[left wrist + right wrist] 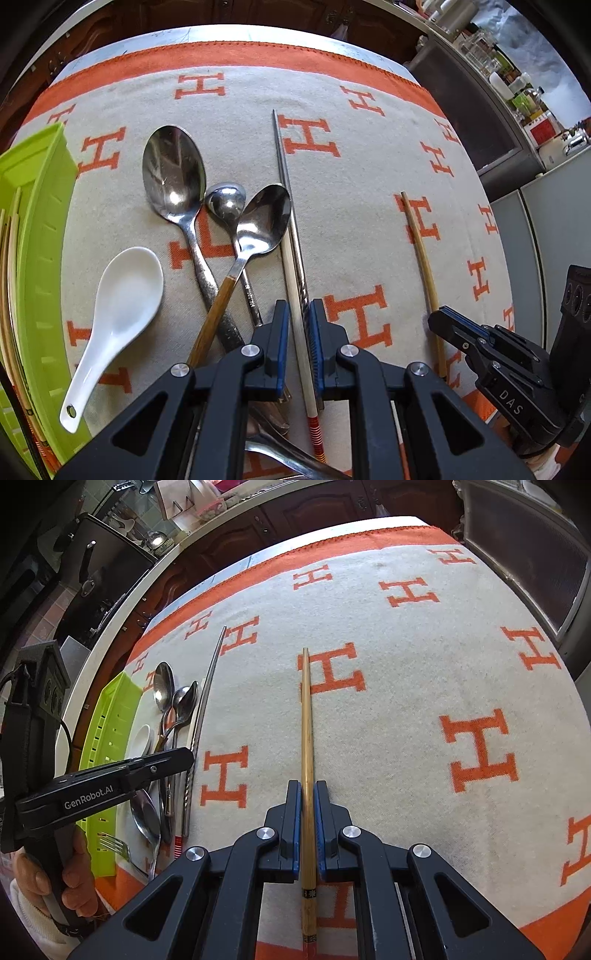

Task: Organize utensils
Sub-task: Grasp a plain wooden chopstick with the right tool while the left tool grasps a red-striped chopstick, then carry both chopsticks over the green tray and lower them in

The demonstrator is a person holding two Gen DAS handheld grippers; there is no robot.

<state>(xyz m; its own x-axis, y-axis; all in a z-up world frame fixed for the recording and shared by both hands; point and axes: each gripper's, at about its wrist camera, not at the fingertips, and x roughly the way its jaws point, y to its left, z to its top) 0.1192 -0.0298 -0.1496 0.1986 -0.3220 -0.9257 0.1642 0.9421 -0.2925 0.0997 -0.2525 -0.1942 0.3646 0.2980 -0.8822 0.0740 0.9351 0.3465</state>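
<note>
In the left wrist view my left gripper (298, 314) has closed its blue pads on two chopsticks lying side by side: a white one with a red-striped end (300, 343) and a steel one (286, 177). Left of them lie a large steel spoon (173, 173), a small ladle spoon (226, 201), a wooden-handled spoon (264, 218) and a white ceramic spoon (122, 295). In the right wrist view my right gripper (307, 794) is shut on a bamboo chopstick (306, 716) that lies on the cloth; this chopstick also shows in the left wrist view (421, 251).
A green plastic tray (40, 236) with several chopsticks in it stands at the left edge; it also shows in the right wrist view (107, 716). A fork (114, 843) and another spoon (146, 812) lie near the front. The orange-and-beige H-patterned cloth (424, 686) covers the table.
</note>
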